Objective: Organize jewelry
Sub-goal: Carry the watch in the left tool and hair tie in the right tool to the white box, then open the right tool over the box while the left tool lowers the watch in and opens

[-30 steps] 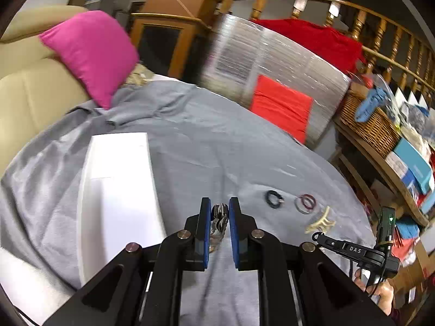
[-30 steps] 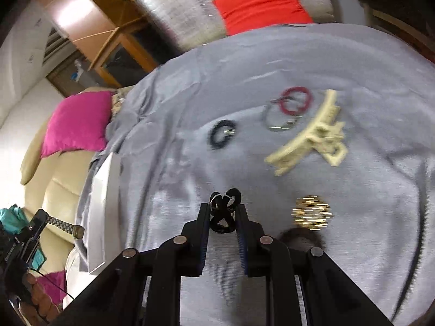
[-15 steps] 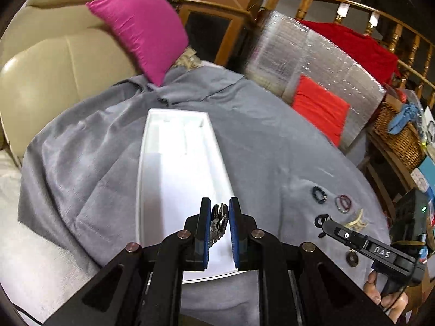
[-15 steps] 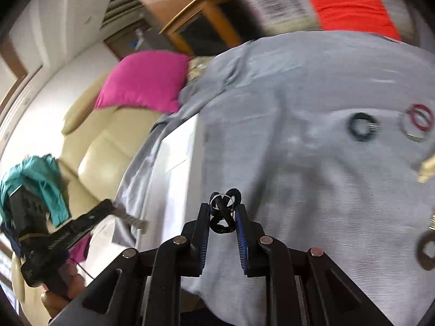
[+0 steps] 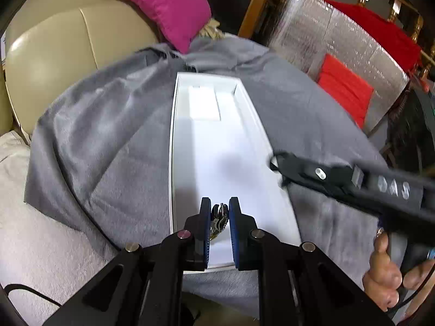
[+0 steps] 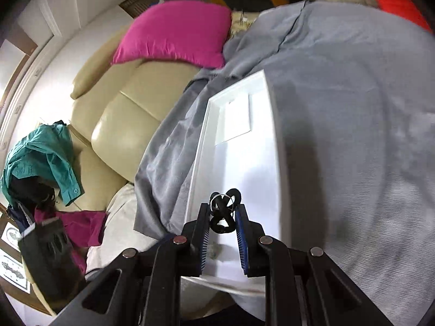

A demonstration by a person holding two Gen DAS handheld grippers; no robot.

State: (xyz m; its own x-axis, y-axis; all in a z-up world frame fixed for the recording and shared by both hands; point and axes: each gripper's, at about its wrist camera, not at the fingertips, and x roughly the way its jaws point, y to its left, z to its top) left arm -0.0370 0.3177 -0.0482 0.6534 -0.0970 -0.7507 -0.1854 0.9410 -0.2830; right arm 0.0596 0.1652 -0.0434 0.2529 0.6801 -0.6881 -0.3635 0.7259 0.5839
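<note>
White tray [image 5: 190, 146] on the grey cloth [image 5: 108, 135] is hovered over near its near end, the left gripper [image 5: 219, 217] clamped on a metallic trinket [image 5: 218, 221], the right gripper [image 6: 223, 217] pinching a black hair tie [image 6: 224, 213], evidently for depositing.

Both grippers are black frames with silver screws and blue-padded jaws; the right gripper [image 5: 274, 163] carries white lettering "DAS" along its side.

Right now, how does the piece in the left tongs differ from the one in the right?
The metal chain piece is silvery and bunched; the black hair tie is dark, twisted into loops. The chain sits sunk between its pads; the tie pokes past the tips. Both are clamped over the white tray.
</note>
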